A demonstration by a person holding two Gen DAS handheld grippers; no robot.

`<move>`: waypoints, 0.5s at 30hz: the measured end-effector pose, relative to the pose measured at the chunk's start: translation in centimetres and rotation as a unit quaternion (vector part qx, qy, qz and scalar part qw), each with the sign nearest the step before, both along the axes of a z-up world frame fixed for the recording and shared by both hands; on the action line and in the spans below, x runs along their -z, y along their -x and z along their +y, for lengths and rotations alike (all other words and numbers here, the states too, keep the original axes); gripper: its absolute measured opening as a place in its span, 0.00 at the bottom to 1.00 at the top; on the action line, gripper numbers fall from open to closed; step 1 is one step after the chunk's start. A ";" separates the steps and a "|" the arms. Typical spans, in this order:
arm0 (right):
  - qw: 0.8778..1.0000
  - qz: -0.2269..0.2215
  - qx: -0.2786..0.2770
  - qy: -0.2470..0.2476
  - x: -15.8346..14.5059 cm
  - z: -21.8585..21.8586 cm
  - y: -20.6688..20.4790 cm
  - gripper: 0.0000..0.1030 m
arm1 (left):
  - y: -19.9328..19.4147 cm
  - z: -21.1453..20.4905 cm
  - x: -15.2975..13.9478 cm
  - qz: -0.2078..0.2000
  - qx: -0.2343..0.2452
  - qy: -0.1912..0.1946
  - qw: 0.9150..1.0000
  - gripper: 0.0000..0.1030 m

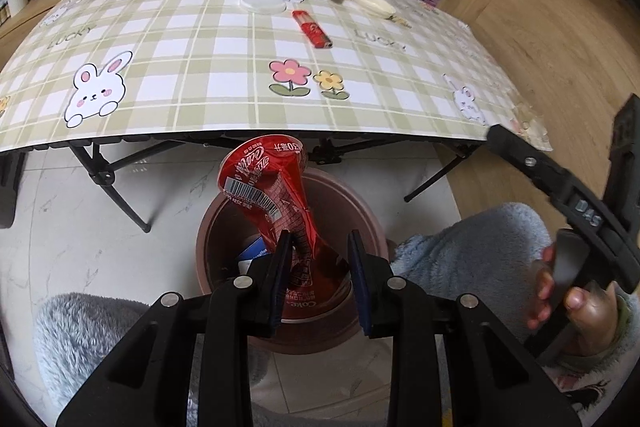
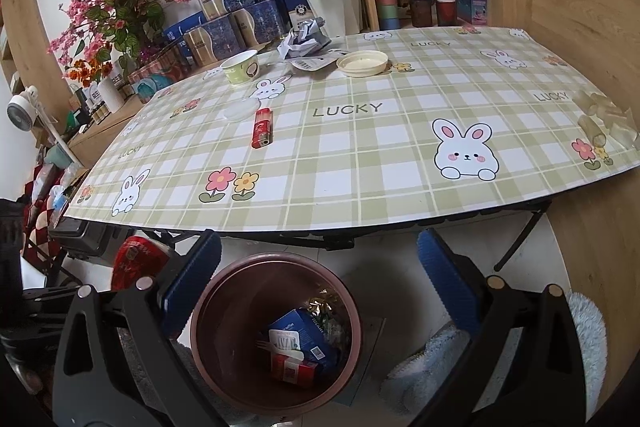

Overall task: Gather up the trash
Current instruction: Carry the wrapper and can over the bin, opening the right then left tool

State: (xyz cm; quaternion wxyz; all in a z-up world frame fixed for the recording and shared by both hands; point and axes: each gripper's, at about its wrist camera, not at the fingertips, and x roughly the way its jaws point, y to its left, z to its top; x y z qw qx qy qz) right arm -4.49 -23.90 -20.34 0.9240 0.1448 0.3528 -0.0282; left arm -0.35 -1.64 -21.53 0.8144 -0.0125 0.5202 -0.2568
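Left wrist view: a red Coke wrapper (image 1: 276, 203) hangs in the left gripper (image 1: 320, 279) right above the brown trash bin (image 1: 360, 211).

The wrapper looks pinched at its narrow end, though the jaws stand somewhat apart, so the grip seems loose; I judge it is held there for dropping. Its long axis runs away from the gripper, wide end toward the near table edge. The right gripper (image 2: 320, 291) is spread wide and empty over the same bin, where a blue box (image 2: 304, 339) lies inside. Farther, mid-table, a red lighter (image 2: 262, 127) lies lengthwise; near the far edge stand a paper cup (image 2: 240, 67), a round lid (image 2: 362, 63) and crumpled paper (image 2: 304, 41).
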 end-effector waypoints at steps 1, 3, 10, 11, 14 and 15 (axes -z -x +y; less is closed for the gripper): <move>1.000 0.000 0.003 -0.001 0.0 -0.1 0.1 0.94 | -0.2 -0.1 0.3 0.002 0.001 -0.004 1.000 0.27; 1.000 -0.001 0.006 -0.003 0.0 -0.3 0.1 0.94 | -0.4 -0.5 0.8 0.004 0.006 -0.011 1.000 0.27; 1.000 0.005 0.006 0.000 0.2 -0.2 -0.1 0.94 | 0.5 -0.9 0.5 -0.033 -0.003 -0.029 0.999 0.66; 1.000 0.007 0.006 0.000 0.3 -0.1 -0.1 0.94 | 0.7 -0.7 0.3 -0.042 -0.009 -0.030 0.999 0.68; 1.000 0.010 0.003 -0.001 0.5 0.0 -0.3 0.94 | 1.1 -0.1 -0.1 -0.055 -0.029 -0.035 0.997 0.78; 1.000 0.012 0.003 -0.001 0.6 0.0 -0.3 0.94 | 1.3 0.1 -0.1 -0.058 -0.037 -0.037 0.997 0.81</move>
